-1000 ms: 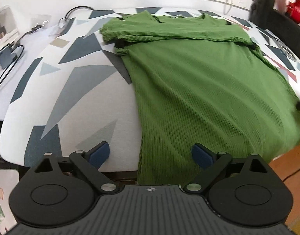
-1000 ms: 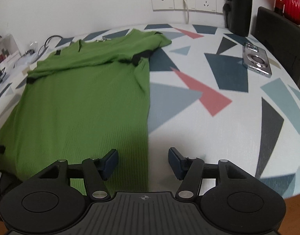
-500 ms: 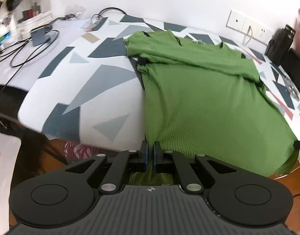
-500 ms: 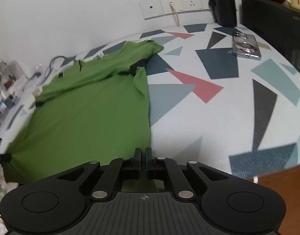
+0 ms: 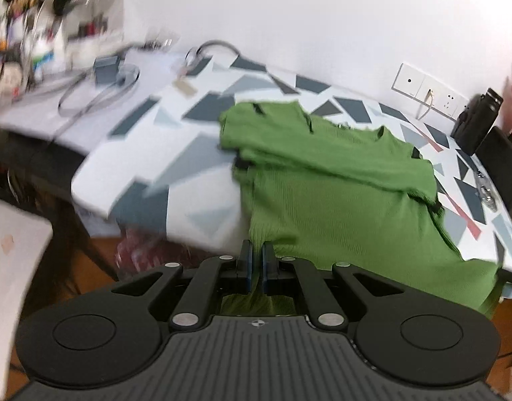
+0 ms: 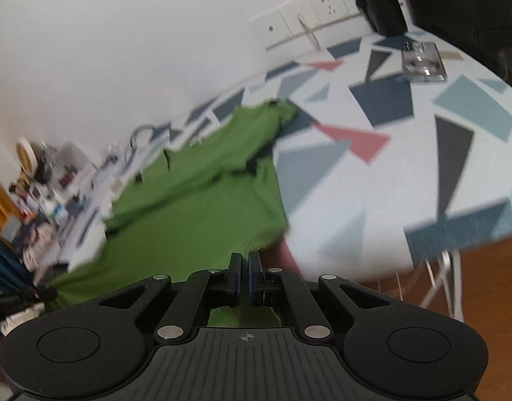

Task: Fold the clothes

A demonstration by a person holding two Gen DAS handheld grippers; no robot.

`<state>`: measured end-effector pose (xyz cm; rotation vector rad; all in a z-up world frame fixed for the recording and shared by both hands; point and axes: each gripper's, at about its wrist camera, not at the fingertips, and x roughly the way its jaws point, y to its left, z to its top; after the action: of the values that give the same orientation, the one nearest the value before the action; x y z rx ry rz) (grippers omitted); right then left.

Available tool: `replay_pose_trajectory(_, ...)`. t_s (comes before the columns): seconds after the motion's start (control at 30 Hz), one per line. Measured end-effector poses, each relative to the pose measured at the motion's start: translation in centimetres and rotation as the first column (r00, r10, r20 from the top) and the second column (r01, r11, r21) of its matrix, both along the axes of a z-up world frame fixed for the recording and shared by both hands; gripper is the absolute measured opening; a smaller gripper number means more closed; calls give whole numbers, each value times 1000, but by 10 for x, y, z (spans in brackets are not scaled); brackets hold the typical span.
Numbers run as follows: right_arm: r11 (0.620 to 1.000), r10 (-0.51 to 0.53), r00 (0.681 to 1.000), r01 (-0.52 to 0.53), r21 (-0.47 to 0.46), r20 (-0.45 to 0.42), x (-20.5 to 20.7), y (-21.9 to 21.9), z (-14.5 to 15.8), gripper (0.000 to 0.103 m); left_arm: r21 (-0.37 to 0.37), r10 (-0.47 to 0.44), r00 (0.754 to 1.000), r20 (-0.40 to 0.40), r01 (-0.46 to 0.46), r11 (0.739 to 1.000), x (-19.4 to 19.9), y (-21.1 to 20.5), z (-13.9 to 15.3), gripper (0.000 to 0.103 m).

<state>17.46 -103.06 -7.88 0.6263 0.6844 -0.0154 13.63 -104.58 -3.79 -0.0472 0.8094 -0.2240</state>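
Pinching the hem of the green shirt (image 5: 343,207) — the left gripper (image 5: 256,260) is holding its fingers pressed together on a bunch of fabric at one bottom corner. The right gripper (image 6: 245,269) is doing the same at the other bottom corner, fingers clamped on green knit (image 6: 196,220). Cloth is showing through the gap behind each pair of fingers.

Shirt is lying ahead of both grippers on the counter (image 5: 202,153), which is wearing a white cover printed with grey, blue and red triangles. Sleeves are lying folded across the chest at the far end; the lower edge is rising off the counter toward the fingers and stretching between them.

Well beyond the left fingers — cables (image 5: 99,90) and a small grey box (image 5: 105,67) are sitting on the counter. Beyond the right fingers and off to the right, a clear phone case (image 6: 421,61) is lying flat, with wall sockets (image 6: 309,13) above the counter's far edge. Both views are blurring.
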Motion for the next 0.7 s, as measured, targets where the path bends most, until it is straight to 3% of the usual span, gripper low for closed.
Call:
replay_pose_trajectory(0.17,998,-70,997,70,-5,38,50,-12,20,3,13,-20,996,85,19,1000,43,-16,27,6)
replay_pose_trajectory(0.37,988,-153,985,154,-7,85,111,-26,44,3,1,-45,993,112,45,999,126,-29,42,6)
replay_pose_trajectory(0.47,982,-186,979,189,-25,80,148,-31,49,3,12,-64,994,89,63,998,171,-37,33,6)
replay_pose_trajectory(0.7,963,-266,963,262,-66,-48,252,-41,17,3,77,-116,993,-10,116,990,262,-59,-22,6)
